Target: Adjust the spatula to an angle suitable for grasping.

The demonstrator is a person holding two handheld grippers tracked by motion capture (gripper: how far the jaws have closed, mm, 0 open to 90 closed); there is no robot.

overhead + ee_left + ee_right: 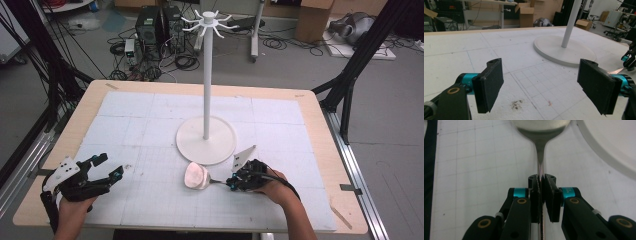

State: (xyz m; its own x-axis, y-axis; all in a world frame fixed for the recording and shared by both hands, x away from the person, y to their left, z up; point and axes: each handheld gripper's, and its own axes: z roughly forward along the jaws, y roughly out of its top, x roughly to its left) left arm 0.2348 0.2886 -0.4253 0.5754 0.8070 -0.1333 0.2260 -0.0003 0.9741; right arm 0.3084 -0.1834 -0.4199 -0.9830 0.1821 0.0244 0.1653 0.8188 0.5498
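The right gripper (231, 183) has its fingers (535, 195) clamped on the thin handle of a ladle (196, 176). The ladle lies level across the worktop (150, 200), bowl pointing left, just before the stand's base (205, 140). The left gripper (111, 166) fingers (489, 83) stand wide apart, holding nothing

A pale wooden tabletop (320, 125) carries a white gridded mat (130, 125) that covers most of it, leaving a bare wood border all round. The round base of a white stand (206, 140) sits on the mat near the middle. A small dark smudge (517, 105) marks the mat toward the near left
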